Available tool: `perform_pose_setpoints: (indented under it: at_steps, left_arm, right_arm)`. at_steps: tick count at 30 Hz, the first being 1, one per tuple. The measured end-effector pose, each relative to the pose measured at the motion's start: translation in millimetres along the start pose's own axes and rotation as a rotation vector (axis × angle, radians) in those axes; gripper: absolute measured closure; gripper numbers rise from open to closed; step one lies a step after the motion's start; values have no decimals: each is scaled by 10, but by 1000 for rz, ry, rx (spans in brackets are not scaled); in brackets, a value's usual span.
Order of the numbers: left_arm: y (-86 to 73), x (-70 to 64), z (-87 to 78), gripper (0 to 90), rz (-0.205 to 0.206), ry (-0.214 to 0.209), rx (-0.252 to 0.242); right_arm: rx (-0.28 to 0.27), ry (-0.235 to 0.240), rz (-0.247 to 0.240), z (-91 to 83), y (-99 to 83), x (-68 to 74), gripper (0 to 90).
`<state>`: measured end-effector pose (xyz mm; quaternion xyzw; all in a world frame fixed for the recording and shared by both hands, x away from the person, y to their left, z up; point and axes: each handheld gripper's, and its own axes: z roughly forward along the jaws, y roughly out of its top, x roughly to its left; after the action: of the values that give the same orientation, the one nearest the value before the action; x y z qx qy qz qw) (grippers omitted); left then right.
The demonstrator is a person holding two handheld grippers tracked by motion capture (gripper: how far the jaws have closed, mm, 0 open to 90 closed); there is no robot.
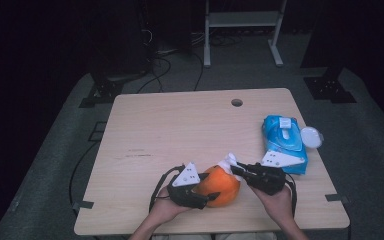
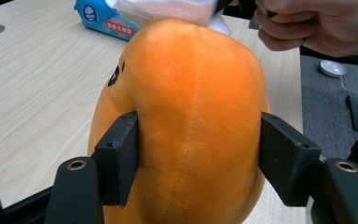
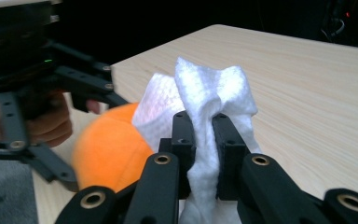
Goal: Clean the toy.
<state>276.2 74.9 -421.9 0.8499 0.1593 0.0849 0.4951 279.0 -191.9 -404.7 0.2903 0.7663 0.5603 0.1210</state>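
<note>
Orange plush toy at near table edge, clamped between left gripper jaws to steady it. Right gripper jaws pinch white wipe, pressed on toy's top for cleaning. Blue wipe pack right, lid open, within reach.

On the light wooden table we see a blue pack of wet wipes lying near the right edge, its flip lid raised. Just beside it, off the table's edge, we find a small round white disc on the grey floor. Toward the far edge of the tabletop we note a round cable hole. Beyond the table stand a white metal frame and black stand feet, with dark cables trailing across the floor
</note>
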Motion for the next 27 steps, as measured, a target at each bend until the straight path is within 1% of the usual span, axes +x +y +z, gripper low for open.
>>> perform_pose_setpoints:
  at_steps: [1, 2, 3, 4, 5, 6, 7, 9, 10, 11, 12, 13, 14, 15, 16, 17, 18, 20, 22, 23, 24, 25, 26, 27]
  left_arm:
    - [-6, 0, 0, 353, 0, -2, 0]
    - [-9, -7, 4, 354, -1, -4, -1]
    - [-8, -16, 8, 355, 3, -2, -1]
    - [-7, -20, 4, 355, 11, 0, 8]
    - [-11, -18, 0, 356, 11, 0, 7]
    - [-14, -14, 1, 358, 7, -3, 3]
    - [-15, -8, 1, 360, 6, -5, 4]
    - [-15, -6, 10, 359, 11, -16, 2]
    - [-16, -15, 16, 359, 16, -18, 3]
    - [-16, -24, 25, 358, 21, -23, 4]
    - [-17, -29, 31, 357, 29, -29, 8]
    - [-20, -36, 40, 357, 32, -35, 8]
    - [-21, -39, 43, 357, 48, -43, 16]
    - [-21, -49, 50, 357, 54, -48, 18]
    - [-21, -52, 53, 356, 58, -52, 25]
    - [-25, -46, 50, 355, 57, -55, 25]
    - [-31, -37, 47, 355, 50, -60, 23]
    - [-36, -26, 46, 355, 46, -67, 21]
    - [-36, -36, 47, 354, 57, -67, 23]
    - [-36, -36, 45, 353, 63, -68, 26]
    - [-37, -33, 49, 349, 60, -69, 25]
    - [-35, -30, 53, 336, 57, -70, 29]
    - [-33, -26, 58, 324, 53, -70, 28]
    - [-31, -22, 64, 310, 44, -70, 29]
  right_arm:
    - [-3, 14, -24, 10, 28, 70, 804]
    - [-9, 44, -41, 26, 53, 135, 804]
    - [-6, 59, -63, 50, 75, 191, 804]
    - [3, 59, -86, 71, 86, 229, 804]
    - [9, 56, -94, 81, 88, 234, 805]
    - [9, 60, -78, 78, 81, 198, 805]
    - [5, 61, -47, 65, 68, 136, 806]
    - [7, 28, -6, 34, 29, 2, 805]
    - [9, 23, 18, 21, 11, -53, 805]
    - [11, 30, 37, 11, 4, -77, 805]
    - [9, 32, 33, 8, 10, -55, 805]
    - [12, 35, 8, 11, 31, -5, 805]
    - [12, 46, -13, 23, 57, 52, 804]
    - [15, 57, -34, 38, 82, 101, 805]
    - [23, 60, -58, 60, 101, 133, 805]
    - [36, 56, -71, 79, 109, 140, 805]
    - [41, 56, -64, 90, 101, 117, 805]
    - [50, 57, -20, 89, 69, 8, 805]
    - [72, 17, -1, 61, 37, -84, 805]
    - [77, 5, 11, 44, 21, -123, 805]
    - [78, -6, 15, 27, 5, -141, 805]
    - [77, -1, 18, 17, -3, -136, 805]
    - [67, 10, 20, 12, 4, -108, 805]
    - [58, 27, 11, 12, 27, -64, 805]
